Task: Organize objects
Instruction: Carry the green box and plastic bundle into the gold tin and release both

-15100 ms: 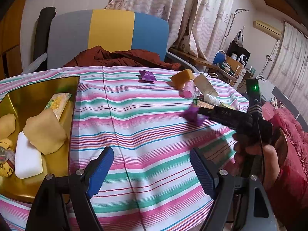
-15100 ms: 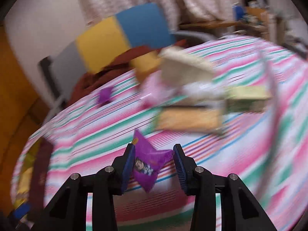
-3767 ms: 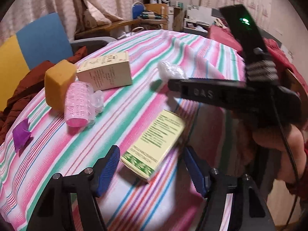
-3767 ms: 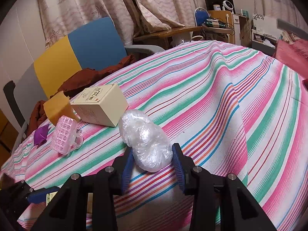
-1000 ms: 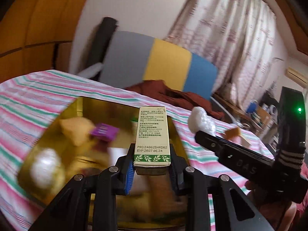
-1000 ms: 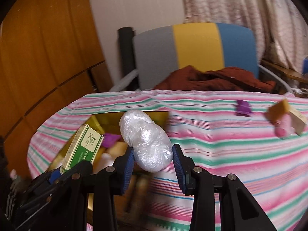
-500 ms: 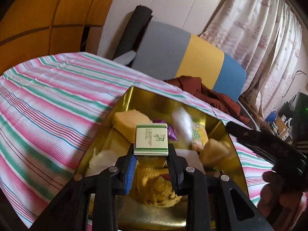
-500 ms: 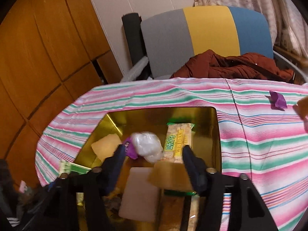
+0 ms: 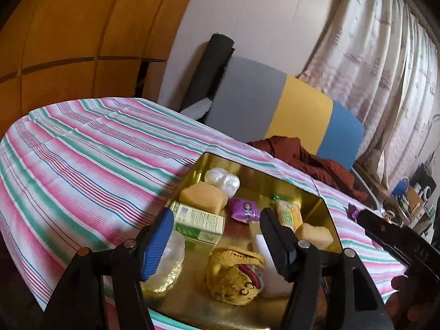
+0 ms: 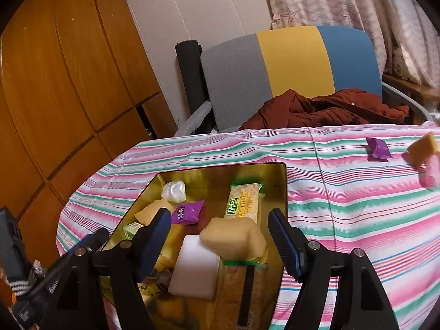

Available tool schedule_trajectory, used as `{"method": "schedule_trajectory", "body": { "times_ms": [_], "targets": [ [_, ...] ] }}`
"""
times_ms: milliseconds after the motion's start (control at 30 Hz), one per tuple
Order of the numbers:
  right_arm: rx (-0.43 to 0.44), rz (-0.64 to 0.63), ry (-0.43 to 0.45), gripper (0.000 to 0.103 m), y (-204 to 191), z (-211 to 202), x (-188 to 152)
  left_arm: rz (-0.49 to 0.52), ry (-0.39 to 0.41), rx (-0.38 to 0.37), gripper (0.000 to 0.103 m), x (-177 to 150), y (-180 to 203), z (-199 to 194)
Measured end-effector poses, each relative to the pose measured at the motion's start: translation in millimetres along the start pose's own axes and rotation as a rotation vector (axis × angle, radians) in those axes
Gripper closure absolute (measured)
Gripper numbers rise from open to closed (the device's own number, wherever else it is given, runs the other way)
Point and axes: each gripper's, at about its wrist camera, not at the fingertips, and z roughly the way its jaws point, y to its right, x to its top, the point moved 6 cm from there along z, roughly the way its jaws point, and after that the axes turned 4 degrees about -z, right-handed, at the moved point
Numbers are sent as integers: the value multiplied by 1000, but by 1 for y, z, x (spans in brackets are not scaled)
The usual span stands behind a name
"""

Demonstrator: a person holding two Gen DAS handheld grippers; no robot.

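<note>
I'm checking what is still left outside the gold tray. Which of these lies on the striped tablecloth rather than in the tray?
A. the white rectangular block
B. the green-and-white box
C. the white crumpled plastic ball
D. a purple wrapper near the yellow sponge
D: a purple wrapper lies on the striped tablecloth beside the yellow sponge, well outside the gold tray.

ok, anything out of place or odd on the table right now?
Mostly tidy: the gold tray holds the collected items. Three stragglers sit outside it at the table's far right: a purple wrapper, a yellow sponge block and a pink item, cut off by the frame edge.
</note>
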Motion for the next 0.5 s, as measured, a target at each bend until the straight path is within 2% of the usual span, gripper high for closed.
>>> {"method": "schedule_trajectory", "body": {
  "times_ms": [200, 500],
  "targets": [
    [-9, 33, 18, 27, 18, -14, 1, -15, -43, 0, 36, -8, 5, 3],
    [-95, 48, 14, 25, 62, -26, -3, 131, -119, -116, 35, -39, 71, 0]
  ]
}}
